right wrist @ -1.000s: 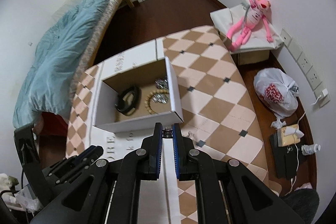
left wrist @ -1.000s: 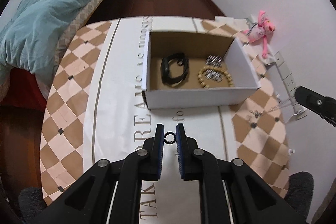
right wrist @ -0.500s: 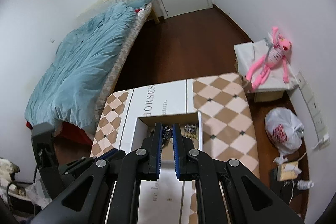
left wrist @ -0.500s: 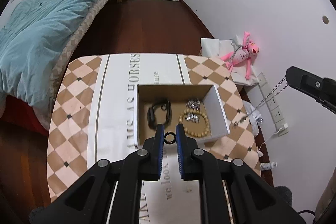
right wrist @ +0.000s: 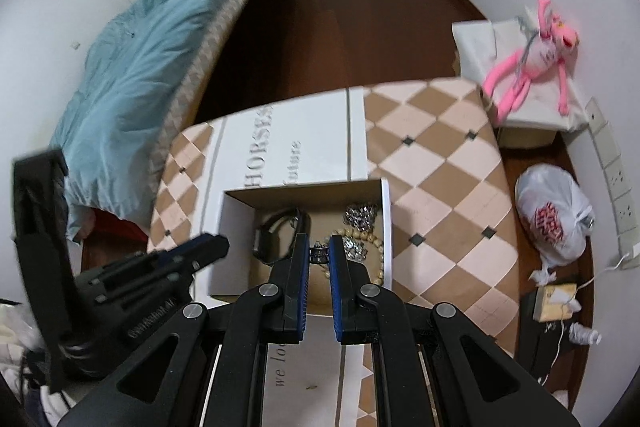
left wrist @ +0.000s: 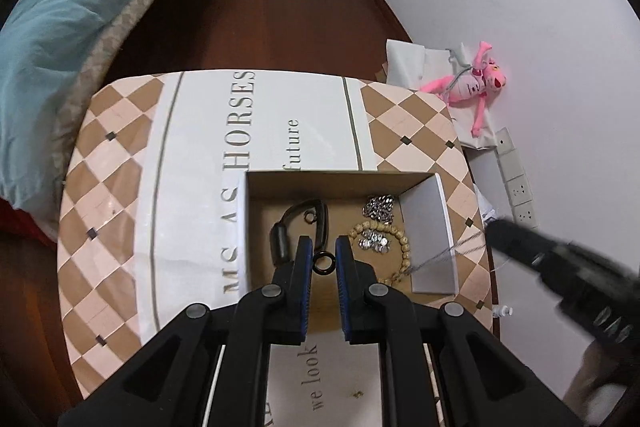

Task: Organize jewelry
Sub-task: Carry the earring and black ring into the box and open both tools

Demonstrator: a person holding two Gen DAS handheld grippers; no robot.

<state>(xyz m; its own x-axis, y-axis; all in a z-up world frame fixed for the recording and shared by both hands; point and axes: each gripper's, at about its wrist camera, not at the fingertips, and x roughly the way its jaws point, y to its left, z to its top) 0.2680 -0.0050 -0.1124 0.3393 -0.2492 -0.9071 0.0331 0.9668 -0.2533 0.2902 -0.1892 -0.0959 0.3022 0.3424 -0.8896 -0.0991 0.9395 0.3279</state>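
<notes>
My left gripper (left wrist: pixel 323 255) is shut on a small black ring (left wrist: pixel 323 263) and hangs above the open cardboard box (left wrist: pixel 430 227). My right gripper (right wrist: pixel 319 254) is shut on the end of a thin silver chain (right wrist: pixel 318 255); the chain (left wrist: pixel 448 253) trails down over the box's right wall in the left wrist view. Inside the box lie a black band (left wrist: pixel 282 239), a wooden bead bracelet (left wrist: pixel 404 247) and silver pieces (left wrist: pixel 378 207). The box also shows in the right wrist view (right wrist: pixel 234 227).
The box stands on a table with a checked cloth (left wrist: pixel 120 187) printed with letters. A bed with a blue duvet (left wrist: pixel 60 7) is at the left. A pink plush toy (left wrist: pixel 476 83) and a white plastic bag (right wrist: pixel 554 219) lie at the right by the wall.
Both grippers rose from the table with the ring and chain, then came forward and down. They now hang over the box.
</notes>
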